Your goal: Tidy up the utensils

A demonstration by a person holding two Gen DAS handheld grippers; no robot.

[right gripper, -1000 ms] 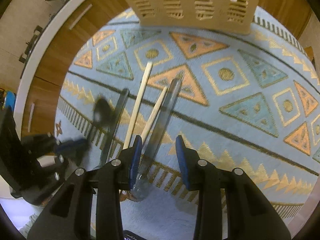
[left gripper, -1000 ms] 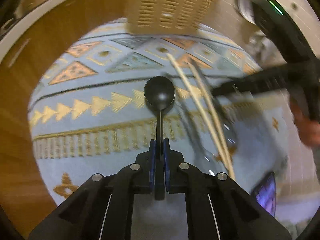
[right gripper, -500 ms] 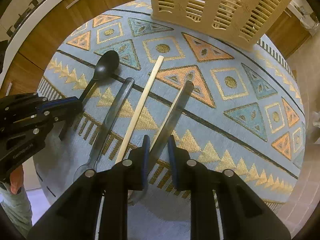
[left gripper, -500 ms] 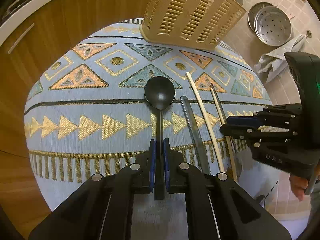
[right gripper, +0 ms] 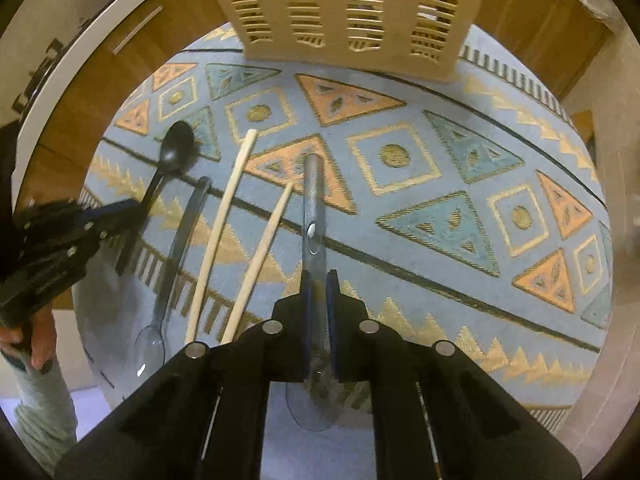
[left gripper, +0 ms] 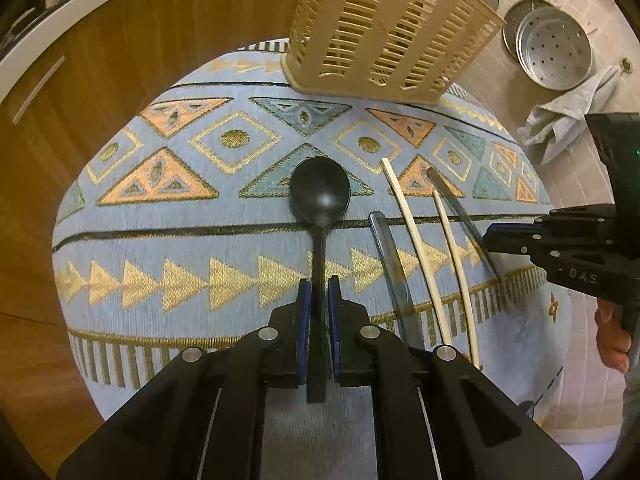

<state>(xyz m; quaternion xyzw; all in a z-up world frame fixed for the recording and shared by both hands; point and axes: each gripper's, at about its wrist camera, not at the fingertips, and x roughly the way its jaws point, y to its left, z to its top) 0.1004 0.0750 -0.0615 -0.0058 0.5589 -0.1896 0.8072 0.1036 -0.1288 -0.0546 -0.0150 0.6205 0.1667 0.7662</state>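
Spoons lie handle-first toward the basket (right gripper: 352, 12): left claw (left gripper: 319, 316) loosening on black spoon (left gripper: 320, 196), right claw (right gripper: 319, 312) loosening on clear spoon (right gripper: 314, 216).

The basket (right gripper: 348, 12) is standing at the far edge of the patterned cloth (right gripper: 460, 184), blocking passage there. The wide stretch of cloth to the right of the clear spoon (right gripper: 314, 216) is lying open. To its left, two chopsticks (right gripper: 224, 232), a second clear spoon (right gripper: 180, 248) and the black spoon (left gripper: 320, 200) are lying close side by side, leaving only narrow lanes between them. The left gripper (left gripper: 318, 304) and the right gripper (right gripper: 318, 300) are occupying the near ends of that row.
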